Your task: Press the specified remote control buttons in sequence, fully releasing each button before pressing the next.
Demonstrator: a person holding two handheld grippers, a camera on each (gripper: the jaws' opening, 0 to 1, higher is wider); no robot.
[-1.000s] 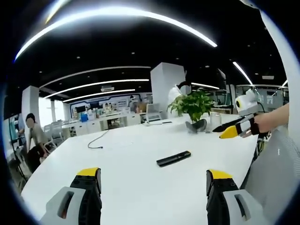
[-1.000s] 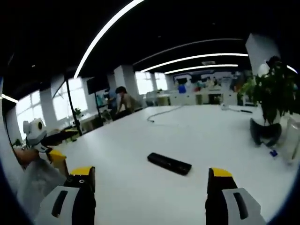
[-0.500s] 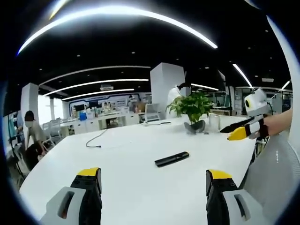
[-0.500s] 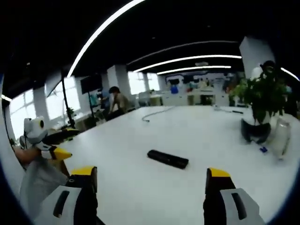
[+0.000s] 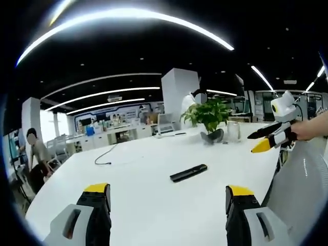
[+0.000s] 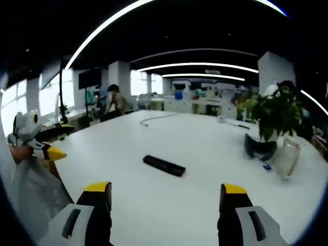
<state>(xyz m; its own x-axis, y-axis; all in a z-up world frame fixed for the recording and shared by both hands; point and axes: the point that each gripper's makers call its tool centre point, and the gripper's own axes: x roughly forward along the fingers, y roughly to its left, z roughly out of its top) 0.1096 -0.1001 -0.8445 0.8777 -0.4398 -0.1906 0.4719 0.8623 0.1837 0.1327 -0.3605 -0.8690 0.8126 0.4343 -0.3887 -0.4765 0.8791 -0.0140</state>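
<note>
Left gripper view: left tool [image 5: 168,202] low over a smooth white desk [image 5: 138,169], jaws spread wide, yellow-tipped black fingers [image 5: 96,197] gripping nothing. Slim black remote control [image 5: 189,172] flat on the desk, matte and bar-shaped, well ahead of the fingertips and touched by neither tool. Beyond the remote, a leafy potted plant [image 5: 209,117] in a dark rounded pot, with a clear glass vessel [image 5: 233,131] just beside it. Left of the remote, a thin dark cable [image 5: 105,155] curling across the surface. Right of the remote, past the desk's curved edge, the right tool [image 5: 269,139] held in a hand [image 5: 311,130], its jaw gap impossible to judge from this side.

Right gripper view: right tool [image 6: 167,202] likewise wide apart and holding nothing. Remote control [image 6: 164,165] ahead of it near mid-desk, broad bare white surface on all sides. Potted plant [image 6: 266,115] right of the remote, a crinkled clear bag [image 6: 285,158] and a small blue item [image 6: 266,167] near its pot. Left tool [image 6: 43,146] left of the remote, off the desk edge.
</note>
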